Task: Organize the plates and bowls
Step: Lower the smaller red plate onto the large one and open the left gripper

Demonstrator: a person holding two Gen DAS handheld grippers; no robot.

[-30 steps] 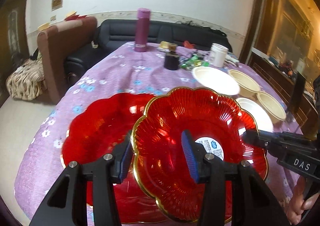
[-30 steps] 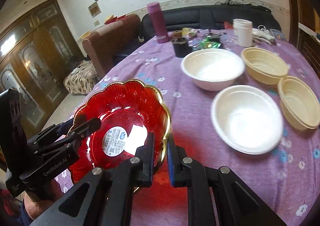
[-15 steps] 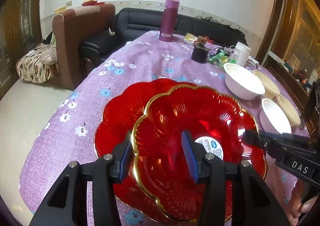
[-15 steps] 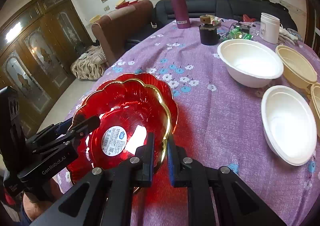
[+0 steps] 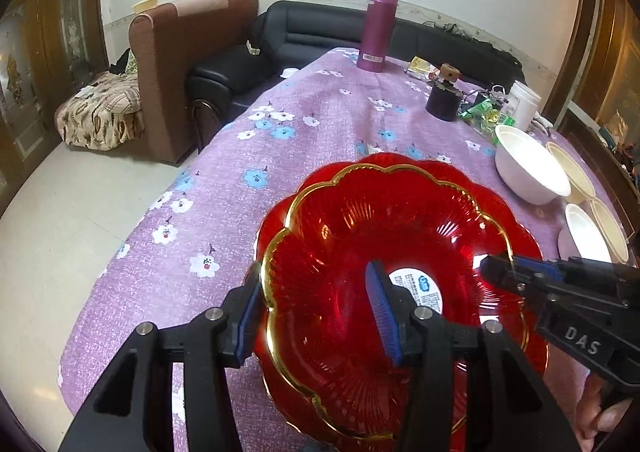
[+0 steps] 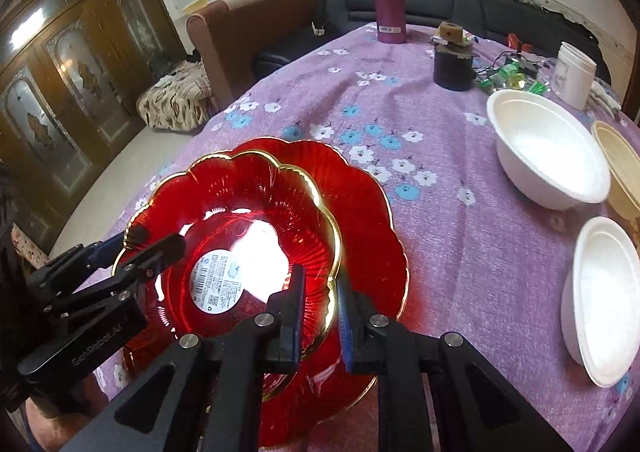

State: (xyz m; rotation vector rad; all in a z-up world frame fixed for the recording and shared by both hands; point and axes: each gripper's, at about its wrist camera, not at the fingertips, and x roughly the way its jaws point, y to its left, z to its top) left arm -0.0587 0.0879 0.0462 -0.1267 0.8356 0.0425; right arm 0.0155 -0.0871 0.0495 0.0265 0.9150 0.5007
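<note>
The left gripper (image 5: 320, 316) and right gripper (image 6: 318, 304) each straddle the gold rim of the upper red glass plate (image 6: 248, 212), on opposite sides; both sets of jaws have just been opening, so a firm pinch cannot be told. The plate sits low in frame over a second red plate (image 6: 360, 204) on the purple floral tablecloth (image 6: 460, 236). White bowls (image 6: 548, 152) lie at right, a sofa (image 5: 320, 32) behind.

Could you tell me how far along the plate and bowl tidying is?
Done: nothing clearly. In hand: both grippers, left and right, straddle the upper red plate's rim above the lower red plate; both jaws just opened. Left: white bowls and cream bowls remain separate.
</note>
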